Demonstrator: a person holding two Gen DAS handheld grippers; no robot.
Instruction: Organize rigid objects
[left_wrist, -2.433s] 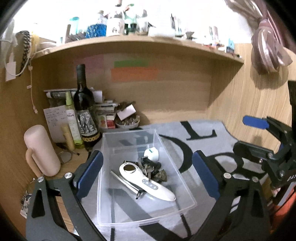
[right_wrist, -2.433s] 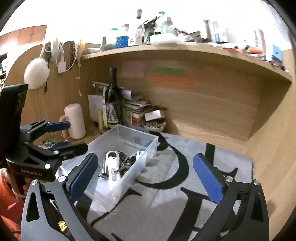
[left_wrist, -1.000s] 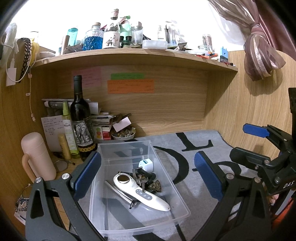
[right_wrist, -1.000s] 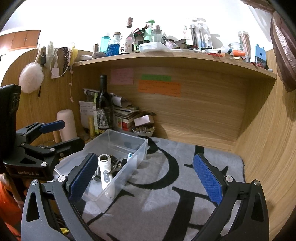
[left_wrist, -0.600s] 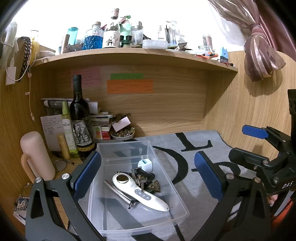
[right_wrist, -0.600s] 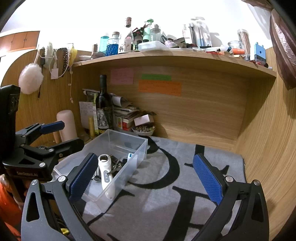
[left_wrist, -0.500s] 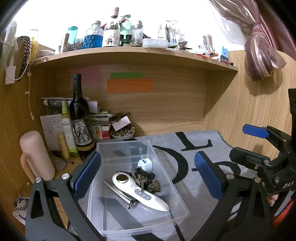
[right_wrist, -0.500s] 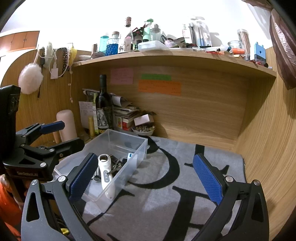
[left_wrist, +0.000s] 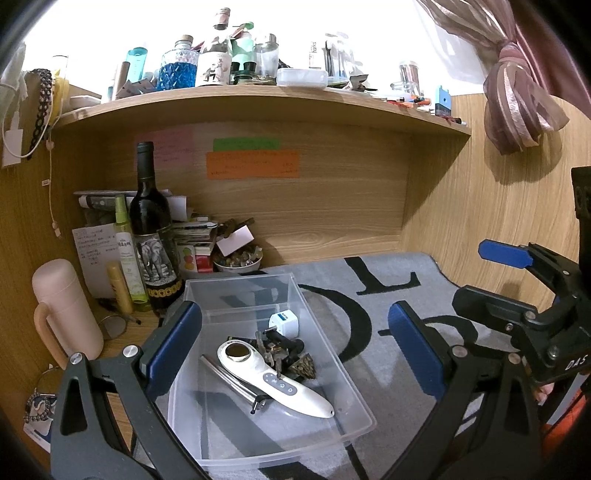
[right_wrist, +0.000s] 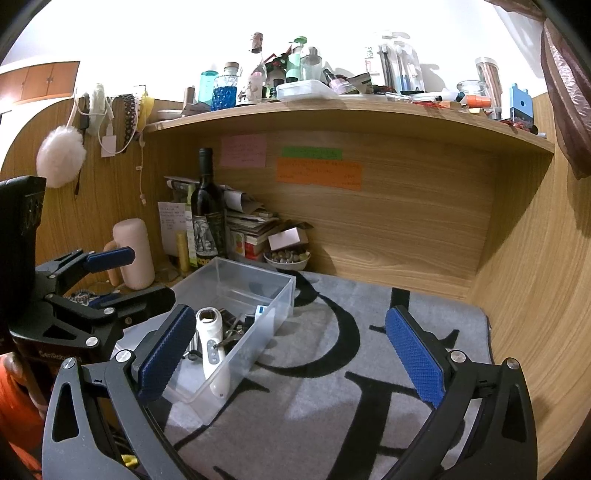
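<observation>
A clear plastic bin (left_wrist: 354, 391) (right_wrist: 280, 291) sits on a grey mat with black letters. Inside lie a white handheld device (left_wrist: 273, 380) (right_wrist: 212, 343), a metal rod (left_wrist: 232, 380), a bunch of keys (left_wrist: 280, 347), a dark pyramid-shaped piece (left_wrist: 304, 367) and a small white cube plug (left_wrist: 283, 324). My left gripper (left_wrist: 295, 354) hangs open just above and in front of the bin, holding nothing. My right gripper (right_wrist: 295, 350) is open too, over the mat to the right of the bin, and it appears at the right edge of the left wrist view (left_wrist: 517, 288).
A dark wine bottle (left_wrist: 153, 236), a green spray bottle (left_wrist: 125, 254), a pink flask (left_wrist: 64, 306), stacked papers and a bowl of small stones (left_wrist: 238, 260) crowd the back left corner. A cluttered shelf (left_wrist: 258, 99) runs overhead. Wooden walls close in behind and at the right (right_wrist: 535, 295).
Both views have pulled back and tilted up since the earliest frames, showing more of the shelf. Over the last second nothing has moved. Both grippers stay open.
</observation>
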